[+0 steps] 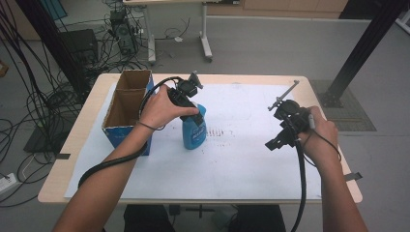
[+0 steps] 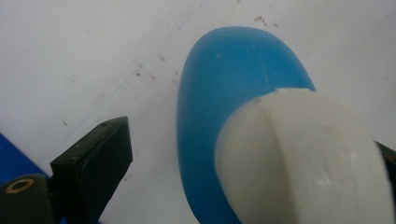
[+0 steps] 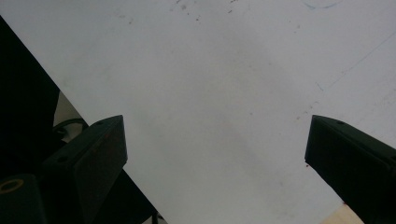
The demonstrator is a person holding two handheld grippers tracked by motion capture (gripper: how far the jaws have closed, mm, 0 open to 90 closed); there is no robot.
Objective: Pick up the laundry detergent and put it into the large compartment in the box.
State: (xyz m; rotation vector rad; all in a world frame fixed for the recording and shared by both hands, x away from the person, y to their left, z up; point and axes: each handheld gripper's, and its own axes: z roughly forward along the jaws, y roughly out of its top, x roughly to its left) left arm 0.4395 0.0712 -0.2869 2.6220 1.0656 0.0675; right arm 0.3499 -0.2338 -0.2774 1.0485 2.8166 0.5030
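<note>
Now we hover our left gripper [image 1: 193, 104] over the blue bottle [image 1: 194, 130], standing upright at centre-left of the high view, just right of the open cardboard box [image 1: 126, 104]. In the left gripper view the jaws gape around its white cap [image 2: 303, 158], not yet pinching. Best, we judge, to centre the cap between them before squeezing. Our right gripper [image 1: 285, 130] waits at centre-right, jaws spread and empty over the white sheet [image 1: 251, 159]. The bottle's label is too blurred to read.

A blue bottle [image 1: 194, 131] is wearing a white cap [image 2: 306, 158]; the cardboard box [image 1: 126, 111] is showing blue outside, brown inside; white paper [image 1: 251, 159] is covering the tan tabletop [image 1: 87, 121].
</note>
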